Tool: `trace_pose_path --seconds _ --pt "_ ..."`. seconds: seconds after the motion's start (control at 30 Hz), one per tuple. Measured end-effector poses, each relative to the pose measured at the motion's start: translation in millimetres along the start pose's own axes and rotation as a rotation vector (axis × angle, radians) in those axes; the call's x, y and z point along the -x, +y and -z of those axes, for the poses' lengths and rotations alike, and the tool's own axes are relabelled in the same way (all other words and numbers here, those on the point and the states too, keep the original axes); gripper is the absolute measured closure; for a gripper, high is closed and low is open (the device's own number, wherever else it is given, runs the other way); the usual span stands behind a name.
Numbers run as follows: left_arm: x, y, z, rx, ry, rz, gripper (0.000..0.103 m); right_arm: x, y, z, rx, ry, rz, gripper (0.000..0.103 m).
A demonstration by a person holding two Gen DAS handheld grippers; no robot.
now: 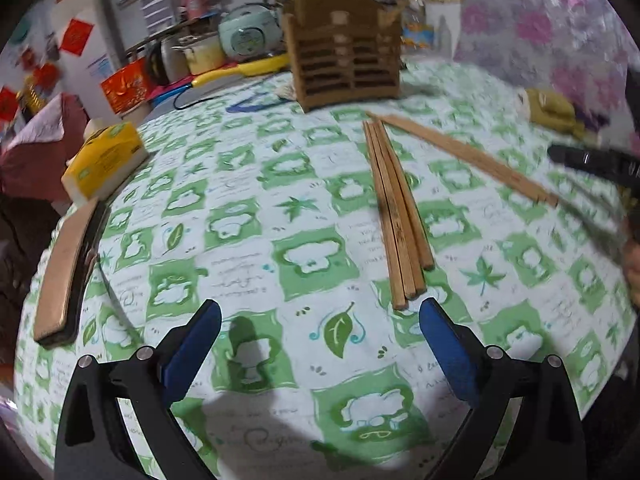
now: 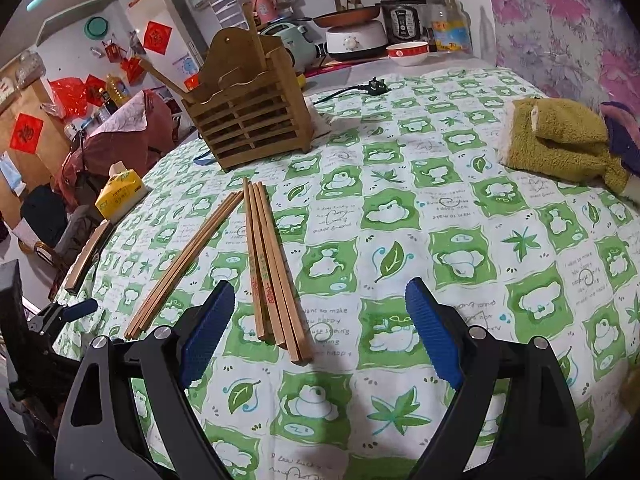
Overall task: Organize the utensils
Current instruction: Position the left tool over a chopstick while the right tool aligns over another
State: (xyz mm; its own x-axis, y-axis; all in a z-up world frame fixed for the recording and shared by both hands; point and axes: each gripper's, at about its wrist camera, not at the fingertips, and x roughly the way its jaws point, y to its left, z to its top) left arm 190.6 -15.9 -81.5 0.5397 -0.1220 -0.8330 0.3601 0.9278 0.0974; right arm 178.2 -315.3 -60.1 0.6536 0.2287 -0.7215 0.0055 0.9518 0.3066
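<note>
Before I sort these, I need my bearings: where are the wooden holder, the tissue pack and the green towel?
Wooden holder (image 2: 256, 128): right wrist view, slatted front.
Tissue pack (image 1: 106, 158): left wrist view, yellow top face.
Green towel (image 2: 560, 140): right wrist view, folded middle.

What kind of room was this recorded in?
Most likely a home kitchen and dining area: a table under a green-and-white leaf-print cloth, a silver electric pressure cooker and pale green rice cooker on the counter behind, and a slatted wooden utensil holder.
</note>
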Motion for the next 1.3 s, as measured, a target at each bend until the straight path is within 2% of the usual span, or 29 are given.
trace_pose_path --seconds 0.07,0.1,0.13,0.23,0.27,0.37,0.47,0.6,0.63,0.7,0.8,0.9,1.0,1.1,1.3 --pt "-1 2 -2 -0.005 -0.003 -0.04 0.005 0 -1 0 -0.005 0.0 -0.001 0.018" --pt "-3 6 -4 0.006 -0.004 -0.085 0.005 0 -1 0 -0.008 -0.001 0.0 0.018" --pt "-8 16 -7 0.052 0.016 -0.123 0.005 0 -1 0 -0.008 -0.003 0.0 0.018" --pt "-12 42 -8 0.195 0.043 -0.055 0.005 0 -1 0 -0.004 -0.004 -0.004 0.018" --pt "-12 44 -7 0.209 0.04 -0.052 0.005 0 -1 0 -0.002 -0.004 -0.004 0.018" --pt "-10 38 -5 0.187 0.026 -0.051 0.006 1 1 0 0.007 -0.006 -0.002 0.018" --pt "-2 22 -4 0.108 -0.016 -0.076 0.006 1 5 1 0.026 -0.007 0.006 0.018" --pt "-6 13 -7 0.073 0.008 -0.065 0.02 2 10 1 0.051 -0.017 0.015 0.022" --pt "-6 14 -8 0.075 0.013 -0.056 0.023 2 10 1 0.055 -0.019 0.016 0.025" --pt "-8 14 -13 0.079 0.025 -0.032 0.038 2 10 2 0.065 -0.008 0.02 0.034" --pt "-14 10 -22 0.064 0.028 -0.022 0.054 4 8 6 0.091 0.021 0.031 0.041" --pt "-19 11 -26 0.067 0.022 -0.007 0.061 7 14 14 0.196 0.038 0.101 0.051" --pt "-20 18 -26 0.105 0.025 0.019 0.059 11 17 21 0.278 0.038 0.151 0.058" --pt "-21 23 -26 0.133 0.029 0.035 0.059 12 13 22 0.273 0.047 0.142 0.06" --pt "-19 15 -27 0.094 0.02 -0.024 0.056 9 17 30 0.316 0.076 0.119 0.06"
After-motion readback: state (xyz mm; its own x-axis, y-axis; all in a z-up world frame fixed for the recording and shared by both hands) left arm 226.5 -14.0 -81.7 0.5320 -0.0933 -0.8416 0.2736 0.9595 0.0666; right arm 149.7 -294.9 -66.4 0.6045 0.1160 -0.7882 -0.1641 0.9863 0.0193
